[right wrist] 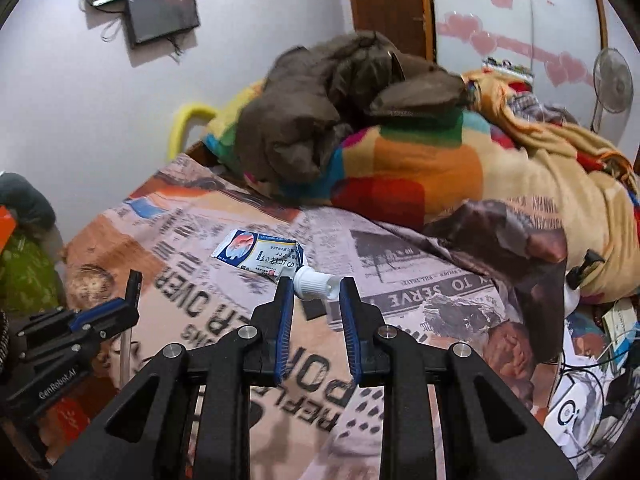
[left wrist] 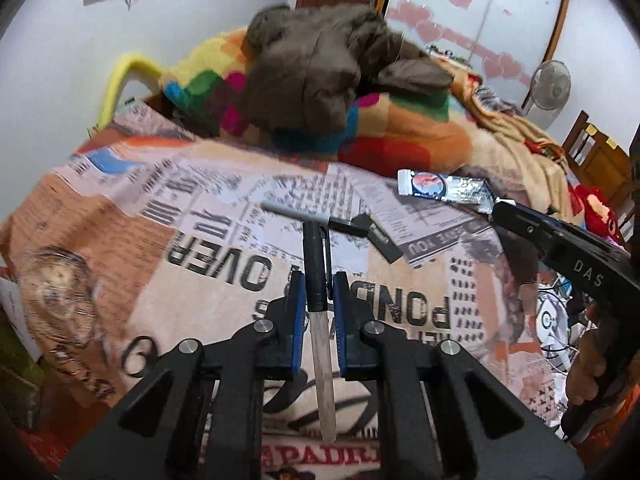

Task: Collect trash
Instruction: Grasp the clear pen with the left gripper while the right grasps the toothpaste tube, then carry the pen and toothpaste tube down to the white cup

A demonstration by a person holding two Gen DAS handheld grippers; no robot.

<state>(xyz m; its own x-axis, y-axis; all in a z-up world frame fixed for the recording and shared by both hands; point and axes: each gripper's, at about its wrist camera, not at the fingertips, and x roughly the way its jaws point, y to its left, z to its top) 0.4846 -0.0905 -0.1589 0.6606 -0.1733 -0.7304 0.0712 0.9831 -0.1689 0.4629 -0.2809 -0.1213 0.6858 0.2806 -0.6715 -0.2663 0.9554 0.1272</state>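
The left gripper [left wrist: 319, 292] is seen at lower centre of the left wrist view, pressed together on a pen [left wrist: 317, 276]: a black cap with clip above the blue pads [left wrist: 297, 300], a clear, slim barrel trailing below. The right gripper [right wrist: 318, 294], at centre of the right wrist view, is pinched on the white ribbed cap of a toothpaste tube [right wrist: 262, 255], whose flattened, crinkled body projects toward upper left. Both items appear to be held clear of the bed [right wrist: 400, 280], which is covered by a newspaper-print sheet.

Risks are judged as follows. The pen is smooth, round and narrow, and is gripped near one end only; rotation or slipping between the pads could be caused by a quick swing. The tube is held solely by its small, hard cap, so the limp foil body could sag or twist free, or the cap could unscrew. A further grey pen [left wrist: 280, 212] and a dark flat piece [left wrist: 378, 236] lie on the sheet just beyond the left gripper and could be overlooked. The soft multicoloured blanket [right wrist: 400, 160] and brown padded jacket [right wrist: 320, 112] behind could be snagged.
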